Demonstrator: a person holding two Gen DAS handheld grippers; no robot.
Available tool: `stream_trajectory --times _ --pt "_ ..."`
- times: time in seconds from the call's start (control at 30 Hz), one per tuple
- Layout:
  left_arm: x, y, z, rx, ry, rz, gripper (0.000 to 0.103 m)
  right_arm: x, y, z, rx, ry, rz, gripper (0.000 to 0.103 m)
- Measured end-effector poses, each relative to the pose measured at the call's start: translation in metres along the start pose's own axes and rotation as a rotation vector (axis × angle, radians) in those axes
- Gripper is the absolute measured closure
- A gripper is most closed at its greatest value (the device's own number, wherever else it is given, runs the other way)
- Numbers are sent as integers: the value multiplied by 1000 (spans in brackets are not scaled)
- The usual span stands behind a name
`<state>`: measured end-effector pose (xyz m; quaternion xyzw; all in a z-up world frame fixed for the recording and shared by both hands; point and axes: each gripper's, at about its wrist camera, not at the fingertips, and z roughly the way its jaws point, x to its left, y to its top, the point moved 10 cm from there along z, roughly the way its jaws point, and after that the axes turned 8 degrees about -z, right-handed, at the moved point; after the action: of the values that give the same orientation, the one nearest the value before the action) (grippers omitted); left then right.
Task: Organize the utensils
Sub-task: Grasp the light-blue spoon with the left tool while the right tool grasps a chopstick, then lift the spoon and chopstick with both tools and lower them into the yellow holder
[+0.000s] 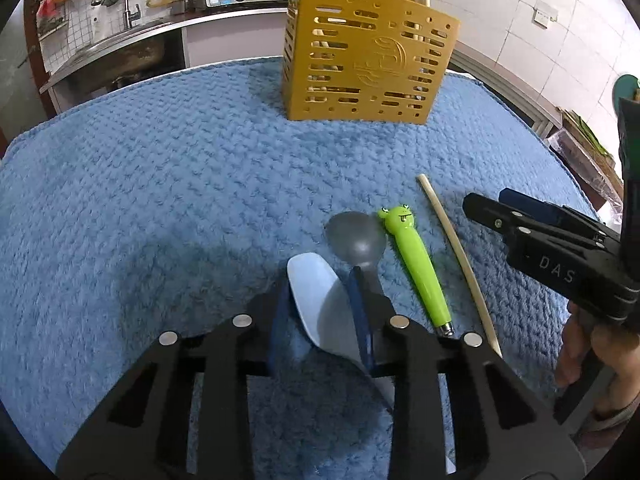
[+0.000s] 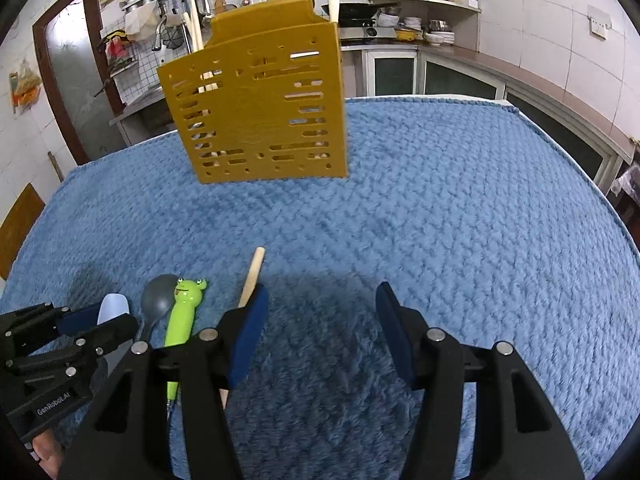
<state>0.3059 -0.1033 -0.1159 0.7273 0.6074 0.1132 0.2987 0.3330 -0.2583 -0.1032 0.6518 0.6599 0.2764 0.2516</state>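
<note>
My left claw [image 1: 320, 320] has its blue pads either side of the pale blue plastic spoon [image 1: 320, 304] lying on the blue textured cloth [image 1: 160, 200] over the worktop; whether the pads press yet, I cannot tell. Beside it lie the grey spoon [image 1: 356, 236], the green frog-headed utensil [image 1: 416, 268] and the wooden chopstick [image 1: 456, 256]. My right claw [image 2: 320, 332] stands apart, empty, near the chopstick. The perforated yellow utensil holder [image 1: 364, 52] stands well apart. Risk: the right pad overlaps the grey spoon's handle, so a lift may drag it along.
</note>
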Motion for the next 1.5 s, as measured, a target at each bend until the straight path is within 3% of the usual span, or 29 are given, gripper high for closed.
stream_trajectory --times 0.13,0.3,0.63,1.13,1.33,1.43,1.5 --pt "-2 2 0 -3 -30 4 94 2 0 1 3 1 -9 48" --pt "0 8 0 -6 -38 13 95 8 -2 4 20 -3 -29 48" --pt "23 24 0 -30 29 29 96 24 1 11 63 -18 -57 50" --pt "28 26 2 -26 39 48 96 51 3 12 102 28 -78 66" --pt "28 25 2 -27 43 56 96 56 -1 15 115 -6 -108 70" --pt "28 25 3 -25 41 54 96 56 -1 16 129 -2 -101 74" --pt "28 25 2 -26 40 52 96 55 0 16 138 14 -82 83"
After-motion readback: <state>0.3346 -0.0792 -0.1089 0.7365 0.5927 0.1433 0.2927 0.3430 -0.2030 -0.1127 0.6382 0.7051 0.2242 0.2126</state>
